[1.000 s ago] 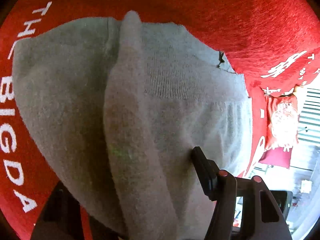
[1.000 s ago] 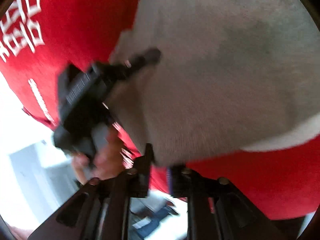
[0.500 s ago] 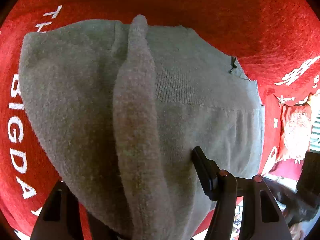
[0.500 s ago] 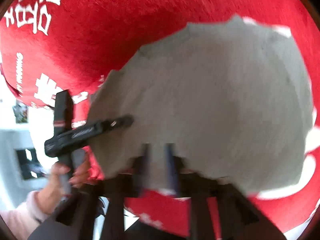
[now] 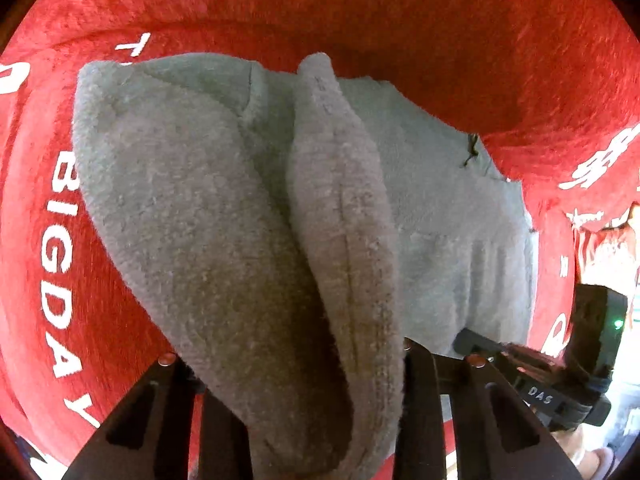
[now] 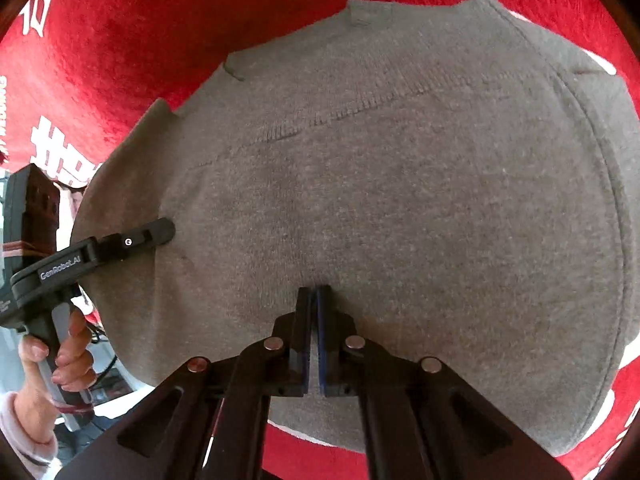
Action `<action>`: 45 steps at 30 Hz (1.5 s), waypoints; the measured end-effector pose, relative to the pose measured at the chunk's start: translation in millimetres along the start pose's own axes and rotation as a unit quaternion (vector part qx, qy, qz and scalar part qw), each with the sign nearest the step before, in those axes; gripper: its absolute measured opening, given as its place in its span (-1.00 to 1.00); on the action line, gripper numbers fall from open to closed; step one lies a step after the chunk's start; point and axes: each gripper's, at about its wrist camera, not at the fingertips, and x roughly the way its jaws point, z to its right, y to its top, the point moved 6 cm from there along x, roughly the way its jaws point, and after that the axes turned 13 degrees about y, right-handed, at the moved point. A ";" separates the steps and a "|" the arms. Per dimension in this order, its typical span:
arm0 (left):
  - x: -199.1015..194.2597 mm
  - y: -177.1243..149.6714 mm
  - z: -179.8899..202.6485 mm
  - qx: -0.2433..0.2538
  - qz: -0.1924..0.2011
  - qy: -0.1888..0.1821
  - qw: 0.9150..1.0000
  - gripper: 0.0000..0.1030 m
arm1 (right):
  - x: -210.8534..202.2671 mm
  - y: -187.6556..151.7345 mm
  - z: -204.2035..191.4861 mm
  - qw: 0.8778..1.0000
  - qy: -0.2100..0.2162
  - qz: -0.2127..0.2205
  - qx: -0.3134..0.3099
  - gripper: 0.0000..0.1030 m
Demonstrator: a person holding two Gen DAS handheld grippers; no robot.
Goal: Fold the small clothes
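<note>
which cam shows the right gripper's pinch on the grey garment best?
Right wrist. Its own right gripper sits centred, jaws together on the near edge of the grey garment. The left wrist view shows that gripper only from the side at the garment's right edge, with the contact mostly hidden behind a fold and a finger of the left gripper.

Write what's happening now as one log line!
left gripper: shut on grey sweater | right gripper: shut on it | surface: red cloth
</note>
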 end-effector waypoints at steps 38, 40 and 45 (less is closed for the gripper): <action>-70.1 -69.3 249.1 0.258 0.114 0.019 0.959 0.34 | -113.2 -34.3 167.3 0.906 0.279 0.184 0.259 -0.44; -86.7 -66.8 237.7 0.238 0.124 0.003 0.963 0.34 | -118.1 -36.5 175.5 0.891 0.302 0.197 0.277 -0.31; -98.7 -48.4 182.0 0.182 0.146 0.043 0.972 0.34 | -131.3 -43.7 198.4 0.840 0.374 0.226 0.323 -0.01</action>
